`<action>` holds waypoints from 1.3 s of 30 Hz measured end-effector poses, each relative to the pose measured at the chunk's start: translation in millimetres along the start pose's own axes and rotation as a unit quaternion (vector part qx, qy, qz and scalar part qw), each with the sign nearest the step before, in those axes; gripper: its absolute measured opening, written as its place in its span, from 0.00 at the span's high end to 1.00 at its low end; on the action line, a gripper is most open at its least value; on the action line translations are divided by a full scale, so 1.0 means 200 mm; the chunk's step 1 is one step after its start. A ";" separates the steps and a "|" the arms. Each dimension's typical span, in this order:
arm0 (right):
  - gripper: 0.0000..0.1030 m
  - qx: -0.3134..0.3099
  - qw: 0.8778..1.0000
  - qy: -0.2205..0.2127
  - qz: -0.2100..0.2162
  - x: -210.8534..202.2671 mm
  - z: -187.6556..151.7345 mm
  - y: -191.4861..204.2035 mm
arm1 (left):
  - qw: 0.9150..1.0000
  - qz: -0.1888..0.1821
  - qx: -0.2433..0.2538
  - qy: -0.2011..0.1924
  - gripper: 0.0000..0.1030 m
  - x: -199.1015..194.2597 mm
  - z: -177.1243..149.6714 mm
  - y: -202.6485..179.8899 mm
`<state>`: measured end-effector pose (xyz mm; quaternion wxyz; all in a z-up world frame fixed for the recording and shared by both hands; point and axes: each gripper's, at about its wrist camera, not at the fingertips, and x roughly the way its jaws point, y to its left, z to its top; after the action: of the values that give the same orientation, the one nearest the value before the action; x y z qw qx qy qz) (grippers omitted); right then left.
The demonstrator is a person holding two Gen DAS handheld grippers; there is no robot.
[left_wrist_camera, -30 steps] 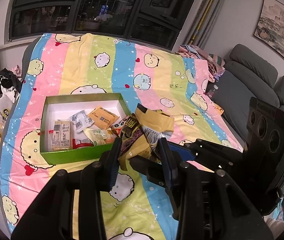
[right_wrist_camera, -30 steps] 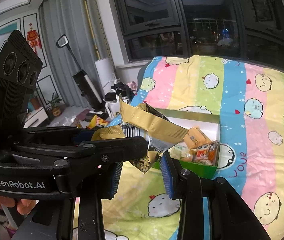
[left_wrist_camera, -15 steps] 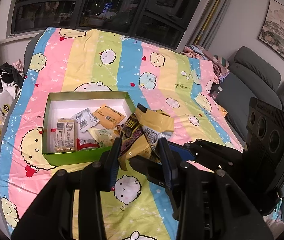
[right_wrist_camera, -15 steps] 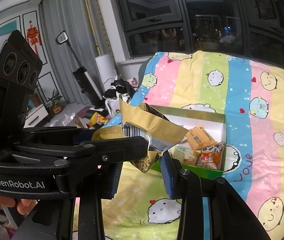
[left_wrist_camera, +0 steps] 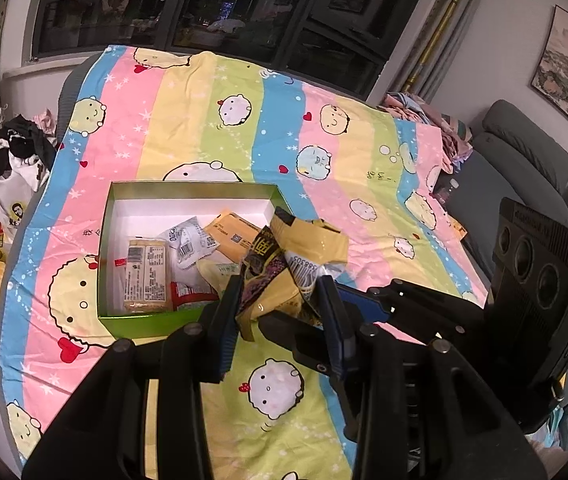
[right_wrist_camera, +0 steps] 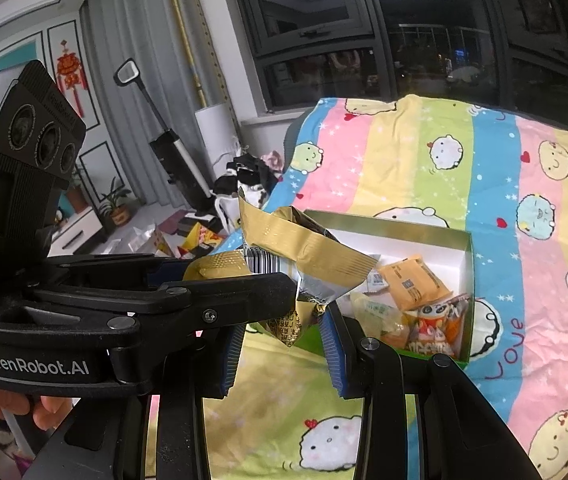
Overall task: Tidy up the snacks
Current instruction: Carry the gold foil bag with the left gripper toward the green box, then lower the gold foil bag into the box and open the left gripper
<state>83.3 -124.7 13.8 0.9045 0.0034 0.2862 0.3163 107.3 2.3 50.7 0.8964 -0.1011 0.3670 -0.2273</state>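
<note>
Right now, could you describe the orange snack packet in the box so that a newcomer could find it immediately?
Start at the striped cartoon bedsheet and find the green box with a white inside. The orange packet lies flat near its far right corner, beside a silver-white wrapper. It is the only plain orange one, with small dark printed squares.

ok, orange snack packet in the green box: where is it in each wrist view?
Left wrist: orange packet lies mid-frame, in the box's far right part, just left of the crumpled gold wrapper.
Right wrist: orange packet sits right of centre, inside the box, above the panda packet.
Shared landmark: green box.
</note>
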 end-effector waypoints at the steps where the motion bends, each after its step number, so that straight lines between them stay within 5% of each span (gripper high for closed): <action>1: 0.63 -0.001 1.000 0.001 -0.001 0.02 0.00 0.00 | 1.000 -0.001 0.000 0.000 0.64 0.01 0.00 0.01; 39: 0.63 0.028 0.997 0.073 -0.021 0.52 0.07 -0.37 | 0.998 -0.006 -0.050 0.041 0.63 0.57 0.15 0.30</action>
<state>198.0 -121.7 -42.2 0.8871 -0.0006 0.3601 0.2886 219.5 0.3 -18.9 0.8730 -0.1392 0.4134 -0.2180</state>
